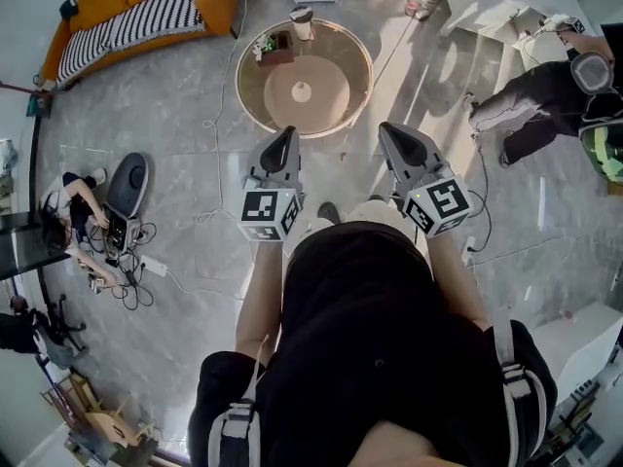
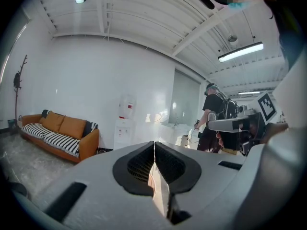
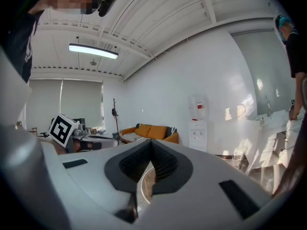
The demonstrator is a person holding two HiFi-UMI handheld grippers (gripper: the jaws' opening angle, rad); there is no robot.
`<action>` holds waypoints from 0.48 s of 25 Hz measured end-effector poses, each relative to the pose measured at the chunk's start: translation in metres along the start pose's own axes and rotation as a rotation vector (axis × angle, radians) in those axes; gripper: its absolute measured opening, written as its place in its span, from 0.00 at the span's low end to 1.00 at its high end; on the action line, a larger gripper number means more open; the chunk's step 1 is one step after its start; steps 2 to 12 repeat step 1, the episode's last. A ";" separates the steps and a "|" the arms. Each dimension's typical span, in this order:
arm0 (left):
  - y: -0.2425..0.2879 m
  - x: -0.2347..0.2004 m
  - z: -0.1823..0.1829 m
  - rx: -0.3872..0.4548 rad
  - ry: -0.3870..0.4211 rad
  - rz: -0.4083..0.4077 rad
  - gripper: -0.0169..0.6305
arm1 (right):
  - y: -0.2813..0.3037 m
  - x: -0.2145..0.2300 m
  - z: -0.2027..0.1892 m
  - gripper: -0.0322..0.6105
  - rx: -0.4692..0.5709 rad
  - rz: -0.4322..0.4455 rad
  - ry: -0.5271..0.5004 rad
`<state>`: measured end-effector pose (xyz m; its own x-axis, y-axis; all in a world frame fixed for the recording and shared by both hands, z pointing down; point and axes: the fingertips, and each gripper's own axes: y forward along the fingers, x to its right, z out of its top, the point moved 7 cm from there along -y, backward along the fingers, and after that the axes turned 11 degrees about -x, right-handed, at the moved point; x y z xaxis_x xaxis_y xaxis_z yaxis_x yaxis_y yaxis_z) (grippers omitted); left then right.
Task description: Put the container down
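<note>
In the head view a round wooden table (image 1: 336, 108) stands on the floor ahead of me. At its far rim is a pale cup-like container with a dark top (image 1: 303, 19). A small box with greenery (image 1: 273, 47) sits beside it, and a small white object (image 1: 303, 91) lies at the table's centre. My left gripper (image 1: 288, 134) and right gripper (image 1: 386, 127) are held level in the air short of the table, well apart from the container. In the left gripper view the left gripper (image 2: 154, 143) has its jaws together with nothing between them. The right gripper (image 3: 151, 142) also has its tips touching and holds nothing.
An orange sofa with a striped cushion (image 1: 136, 13) lines the far left wall. A person in black (image 1: 550, 95) stands at the right, and another crouches by cables and gear (image 1: 107, 227) on the left floor. A water dispenser (image 2: 125, 121) stands against the white wall.
</note>
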<state>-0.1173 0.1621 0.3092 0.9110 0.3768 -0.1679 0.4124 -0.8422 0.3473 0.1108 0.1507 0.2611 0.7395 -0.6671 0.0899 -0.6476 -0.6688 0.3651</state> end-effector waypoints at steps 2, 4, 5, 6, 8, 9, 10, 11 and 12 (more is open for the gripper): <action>0.000 0.000 -0.001 -0.002 0.001 -0.001 0.06 | 0.000 -0.001 0.000 0.05 -0.002 0.001 -0.002; 0.000 0.000 -0.001 -0.002 0.001 -0.001 0.06 | 0.000 -0.001 0.000 0.05 -0.002 0.001 -0.002; 0.000 0.000 -0.001 -0.002 0.001 -0.001 0.06 | 0.000 -0.001 0.000 0.05 -0.002 0.001 -0.002; 0.000 0.000 -0.001 -0.002 0.001 -0.001 0.06 | 0.000 -0.001 0.000 0.05 -0.002 0.001 -0.002; 0.000 0.000 -0.001 -0.002 0.001 -0.001 0.06 | 0.000 -0.001 0.000 0.05 -0.002 0.001 -0.002; 0.000 0.000 -0.001 -0.002 0.001 -0.001 0.06 | 0.000 -0.001 0.000 0.05 -0.002 0.001 -0.002; 0.000 0.000 -0.001 -0.002 0.001 -0.001 0.06 | 0.000 -0.001 0.000 0.05 -0.002 0.001 -0.002; 0.000 0.000 -0.001 -0.002 0.001 -0.001 0.06 | 0.000 -0.001 0.000 0.05 -0.002 0.001 -0.002; 0.000 0.000 -0.001 -0.002 0.001 -0.001 0.06 | 0.000 -0.001 0.000 0.05 -0.002 0.001 -0.002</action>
